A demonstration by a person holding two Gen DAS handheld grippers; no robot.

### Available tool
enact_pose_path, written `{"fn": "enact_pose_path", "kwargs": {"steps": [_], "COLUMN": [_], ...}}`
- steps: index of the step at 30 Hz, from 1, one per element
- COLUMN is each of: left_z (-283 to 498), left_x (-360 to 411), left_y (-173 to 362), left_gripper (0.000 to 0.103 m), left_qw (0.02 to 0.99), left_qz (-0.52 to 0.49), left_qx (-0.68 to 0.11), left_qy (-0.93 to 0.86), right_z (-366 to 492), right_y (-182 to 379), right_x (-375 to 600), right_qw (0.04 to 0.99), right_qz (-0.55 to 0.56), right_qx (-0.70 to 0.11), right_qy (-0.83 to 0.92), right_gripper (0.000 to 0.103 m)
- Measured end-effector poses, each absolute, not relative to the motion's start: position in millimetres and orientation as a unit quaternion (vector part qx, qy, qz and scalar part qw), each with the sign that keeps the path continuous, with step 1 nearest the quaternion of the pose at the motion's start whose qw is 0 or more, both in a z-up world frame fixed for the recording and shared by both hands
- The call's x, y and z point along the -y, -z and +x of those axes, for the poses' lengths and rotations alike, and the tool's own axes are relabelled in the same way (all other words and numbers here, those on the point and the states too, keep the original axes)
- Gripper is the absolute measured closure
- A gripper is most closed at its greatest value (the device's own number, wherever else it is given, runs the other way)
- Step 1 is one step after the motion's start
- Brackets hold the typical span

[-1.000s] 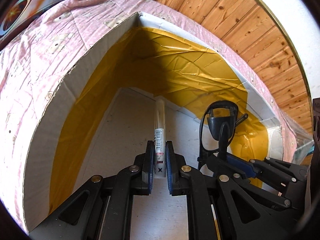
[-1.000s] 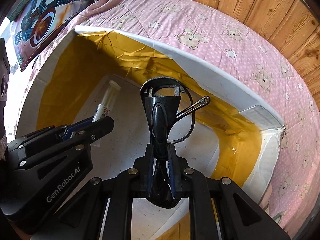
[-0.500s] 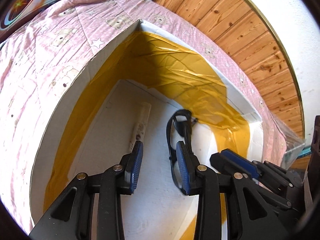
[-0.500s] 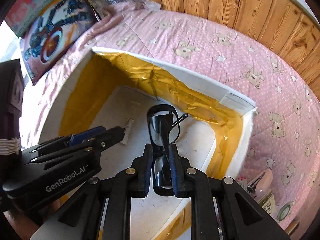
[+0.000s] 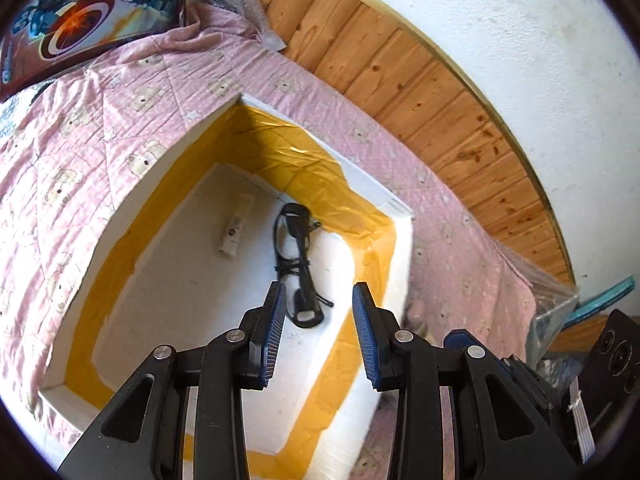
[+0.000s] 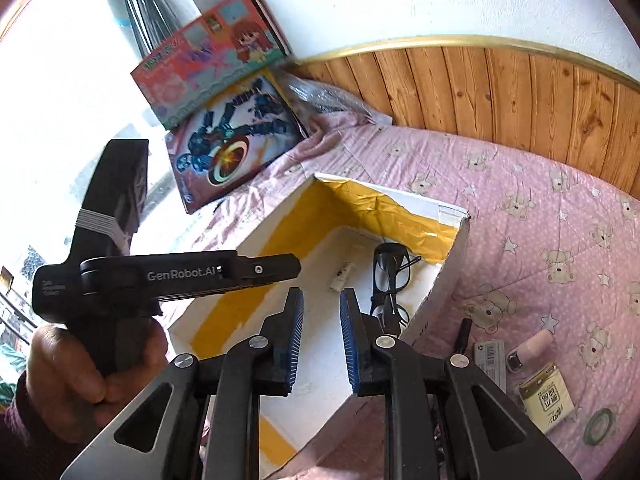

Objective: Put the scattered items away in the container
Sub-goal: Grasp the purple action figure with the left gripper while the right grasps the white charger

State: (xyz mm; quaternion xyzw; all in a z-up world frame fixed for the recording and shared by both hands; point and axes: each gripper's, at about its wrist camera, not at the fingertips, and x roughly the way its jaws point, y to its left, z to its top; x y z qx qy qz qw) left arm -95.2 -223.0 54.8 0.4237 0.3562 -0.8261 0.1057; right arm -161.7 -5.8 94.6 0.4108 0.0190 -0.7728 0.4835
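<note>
Hovering: both grippers above the box point(image 5: 384, 196), which sits on the bed point(image 6: 540, 216)
Left gripper point(image 5: 319, 334): fingers wide apart, holding nothing
Tube point(image 5: 236, 232): lying on the white box floor, left of the glasses, apart from them
Glasses point(image 5: 298, 264): folded, on the box floor near the yellow-taped far wall
Right gripper point(image 6: 321, 340): fingers parted, holding nothing
Outside the box, right: a black stick point(image 6: 462, 336), a labelled packet point(image 6: 490, 360), a pink bottle point(image 6: 528, 348), a yellow sachet point(image 6: 546, 398) and a tape ring point(image 6: 598, 426) on the pink cover
</note>
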Motion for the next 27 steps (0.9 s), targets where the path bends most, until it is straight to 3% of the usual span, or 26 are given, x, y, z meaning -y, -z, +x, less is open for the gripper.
{"fn": "enact_pose_path", "kwargs": {"steps": [5,12,16,22,25,27], "left_z": [-80.2,-76.3,-80.6,-91.4,-97.2,-101.3], "left_x": [169.7,88.6,58.5,32.7,23.4,20.5], "left_y": [-70.9,-69.1,-43.8,8.3,34.2,48.3], "left_gripper": [0.068,0.069,0.068,0.067,0.067,0.067], "left_qw": [0.041,-0.041,-0.059,-0.053,-0.041,-0.031], "left_qz": [0.418,0.446,0.484,0.544,0.571,0.581], "left_qx": [-0.321,-0.231,-0.196,-0.148,-0.13,-0.122], "left_qy": [0.849,0.864,0.851,0.824,0.81,0.804], "right_z": [-119.1,-92.4,-101.7,-126.4,-142.1,-152.3], "right_y": [-116.2,-103.3,-90.4,-38.5,-5.7,13.7], "right_x": [-45.8,-113.7,-134.8,-141.7,-138.8,-133.9], "right_qw": [0.509,0.467,0.434,0.374,0.349,0.344], "right_qz": [0.369,0.351,0.365,0.417,0.452,0.469], "right_qx": [0.002,0.004,-0.001,-0.075,-0.111,-0.133], "right_qy": [0.778,0.812,0.824,0.825,0.813,0.803], "right_gripper": [0.077,0.074,0.073,0.072,0.063,0.062]}}
